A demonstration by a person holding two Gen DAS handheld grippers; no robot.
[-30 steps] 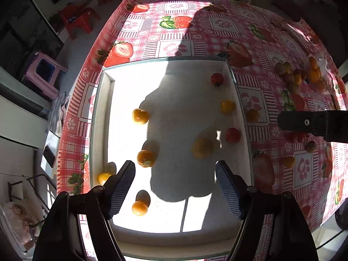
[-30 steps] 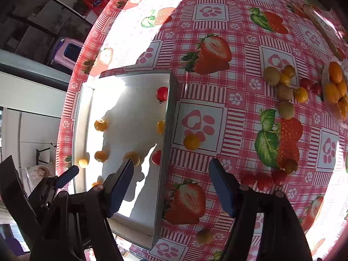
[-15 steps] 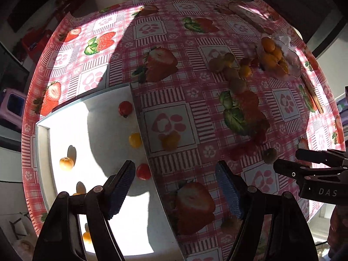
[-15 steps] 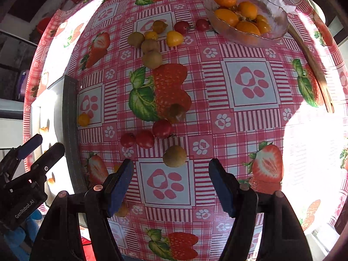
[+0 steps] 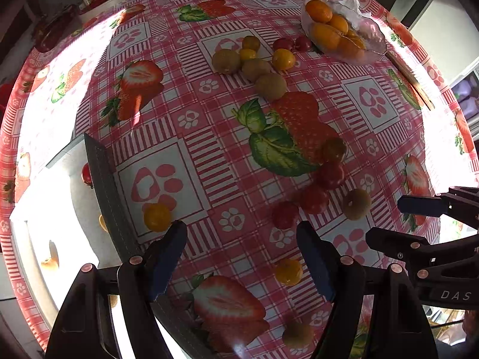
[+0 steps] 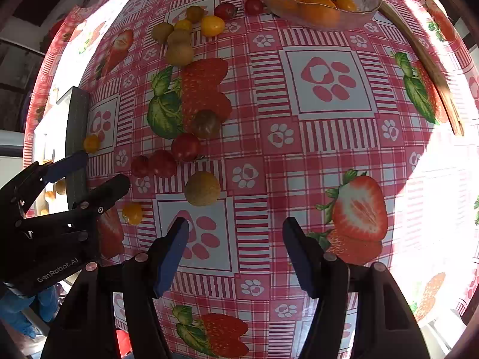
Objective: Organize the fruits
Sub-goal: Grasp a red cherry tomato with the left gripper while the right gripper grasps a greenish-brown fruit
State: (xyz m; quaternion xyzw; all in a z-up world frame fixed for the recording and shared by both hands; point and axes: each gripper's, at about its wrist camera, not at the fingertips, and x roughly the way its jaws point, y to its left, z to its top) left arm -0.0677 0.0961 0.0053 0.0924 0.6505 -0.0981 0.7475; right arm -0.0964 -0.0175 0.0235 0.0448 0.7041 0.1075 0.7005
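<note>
Right wrist: tray (image 6: 76, 119) edge (left), tablecloth (image 6: 326, 149) open.

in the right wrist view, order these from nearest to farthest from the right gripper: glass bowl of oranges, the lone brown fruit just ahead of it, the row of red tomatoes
From the right gripper:
1. Brown fruit, just ahead, slightly left.
2. Red tomatoes, farther ahead on the left, in a short row.
3. Glass bowl of oranges, at the far edge, up and right.

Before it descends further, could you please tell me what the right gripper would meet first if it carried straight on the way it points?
Probably bare tablecloth: the right gripper points at the red-checked strawberry tablecloth; the round tan fruit lies just beyond its fingers.
</note>
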